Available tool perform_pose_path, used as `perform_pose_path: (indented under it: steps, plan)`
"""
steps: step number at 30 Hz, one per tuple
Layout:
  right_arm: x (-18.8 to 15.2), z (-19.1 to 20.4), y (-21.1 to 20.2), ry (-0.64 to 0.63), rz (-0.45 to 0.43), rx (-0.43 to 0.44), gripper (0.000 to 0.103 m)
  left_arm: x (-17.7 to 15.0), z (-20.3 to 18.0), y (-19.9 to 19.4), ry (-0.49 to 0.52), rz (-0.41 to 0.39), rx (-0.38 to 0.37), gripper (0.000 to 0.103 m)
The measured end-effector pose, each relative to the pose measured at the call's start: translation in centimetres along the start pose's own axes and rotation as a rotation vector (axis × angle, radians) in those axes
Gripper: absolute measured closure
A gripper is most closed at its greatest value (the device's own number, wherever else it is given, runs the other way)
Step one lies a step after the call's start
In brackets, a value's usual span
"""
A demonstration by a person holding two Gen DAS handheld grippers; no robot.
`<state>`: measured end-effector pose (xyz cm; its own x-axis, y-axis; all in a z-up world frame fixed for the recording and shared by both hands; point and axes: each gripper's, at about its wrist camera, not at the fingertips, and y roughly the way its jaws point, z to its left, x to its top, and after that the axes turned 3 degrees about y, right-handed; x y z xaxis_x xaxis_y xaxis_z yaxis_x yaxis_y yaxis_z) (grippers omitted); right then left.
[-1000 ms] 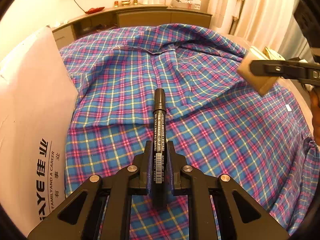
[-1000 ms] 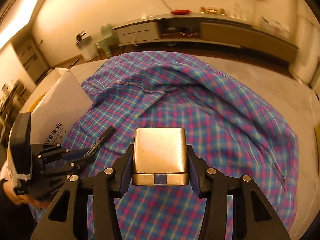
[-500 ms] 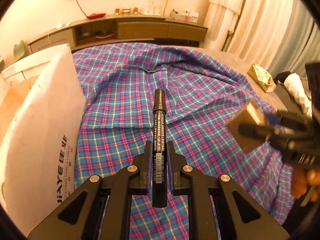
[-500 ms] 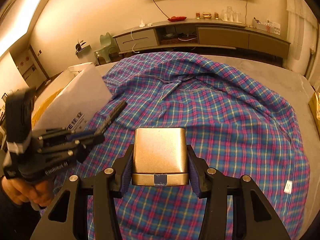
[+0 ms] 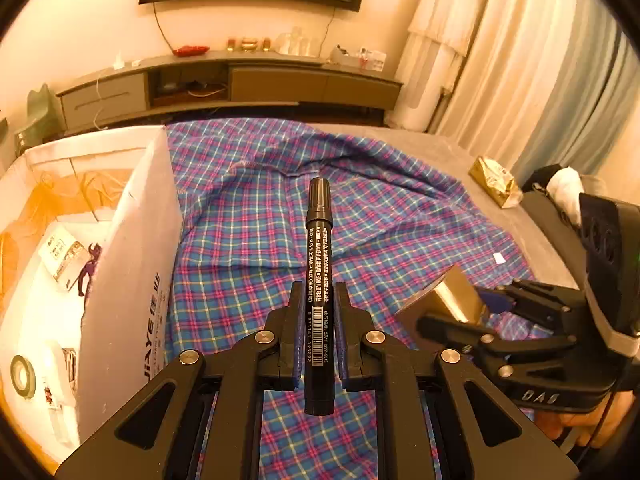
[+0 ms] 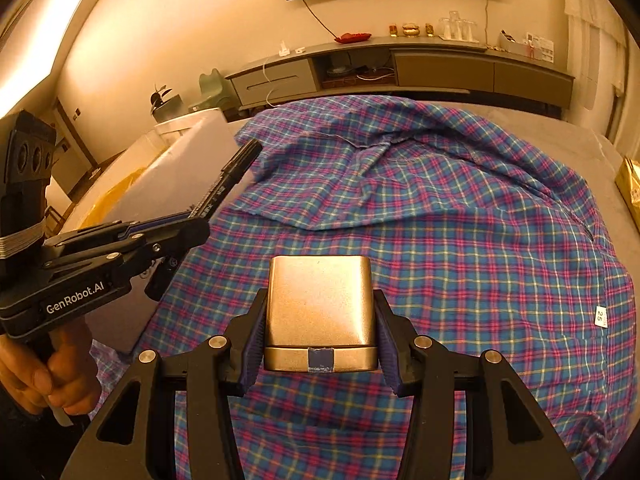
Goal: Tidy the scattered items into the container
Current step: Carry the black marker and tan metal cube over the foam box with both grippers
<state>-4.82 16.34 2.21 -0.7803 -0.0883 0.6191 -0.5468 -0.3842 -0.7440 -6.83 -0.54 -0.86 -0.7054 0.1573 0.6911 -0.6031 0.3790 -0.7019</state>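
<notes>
Spread wide over the grey bed [image 5: 460,152]: a blue-and-pink plaid cotton sheet [image 5: 248,216], rumpled, serving as the surface from which loose items get cleared. Standing at its left edge: a large white cardboard box [image 5: 132,248] with printed lettering on the near wall, open at the top, already containing small packets and a roll of tape, so likely the container meant for everything. Further off, near the curtains: a crinkled gold foil packet [image 5: 496,184], apart from the sheet, not yet collected. Pinched by its two sides in the right gripper [image 6: 320,344]: a rounded metallic gold tin [image 6: 320,304], lid face up, carried level above the sheet. Clamped lengthwise in the left gripper [image 5: 316,324]: a slim black marker pen [image 5: 318,280] with white print, cap pointing forward, probably so it can drop endwise. Both raised side by side, left one just beside the box wall, angled toward its opening.
</notes>
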Motion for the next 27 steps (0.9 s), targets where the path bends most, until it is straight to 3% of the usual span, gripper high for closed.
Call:
perform_pose_path:
  steps: [27]
  plan:
    - [0.7, 7.3, -4.3, -0.099, -0.065, 0.003, 0.053, 0.0, 0.5, -7.6, -0.025, -0.146, -0.063, 0.089]
